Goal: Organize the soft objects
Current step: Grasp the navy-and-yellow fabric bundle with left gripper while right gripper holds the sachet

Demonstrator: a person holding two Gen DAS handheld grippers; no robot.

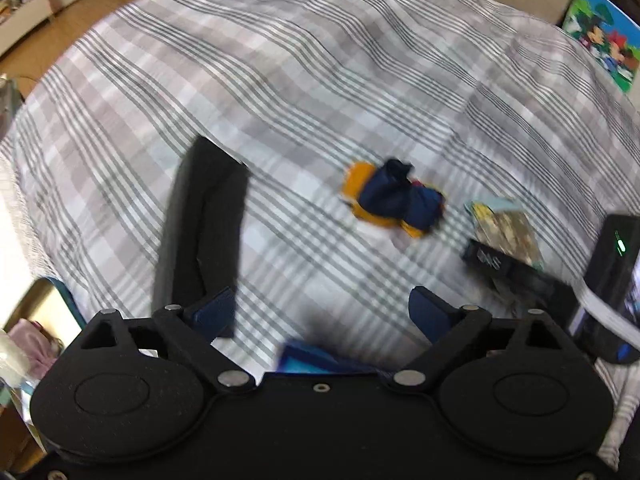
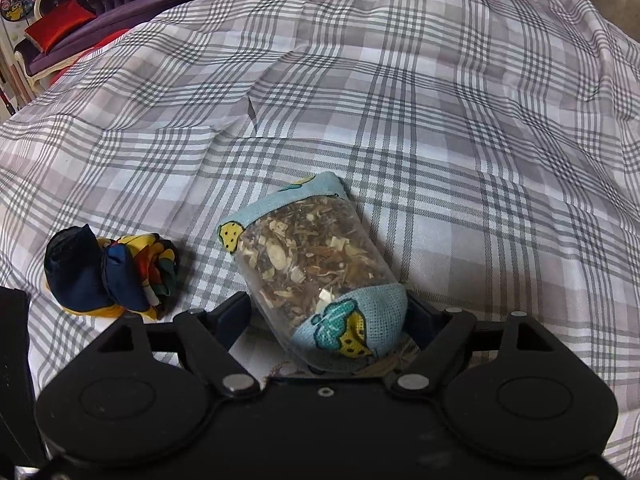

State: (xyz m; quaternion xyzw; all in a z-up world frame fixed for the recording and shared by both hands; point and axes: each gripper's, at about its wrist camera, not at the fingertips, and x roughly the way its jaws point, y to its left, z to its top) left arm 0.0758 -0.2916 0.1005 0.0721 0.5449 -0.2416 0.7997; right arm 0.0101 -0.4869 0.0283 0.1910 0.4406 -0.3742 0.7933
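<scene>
Bedspread (image 2: 400, 100) carries everything; black strip (image 1: 200, 232) toward its left edge, scarf bundle (image 2: 108, 276) mid-bed, sachet (image 2: 316, 268) between right gripper's (image 2: 326, 320) wide, unclamped jaws. Left gripper (image 1: 320, 312) gapes empty. Withdraw straight, without snagging the sachet.

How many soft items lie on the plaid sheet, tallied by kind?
Black folded cloth strip: 1
Navy-and-yellow bundled fabric: 1
Light-blue sachet with a clear window of dried bits: 1
Total: 3, all on the plaid sheet.
</scene>
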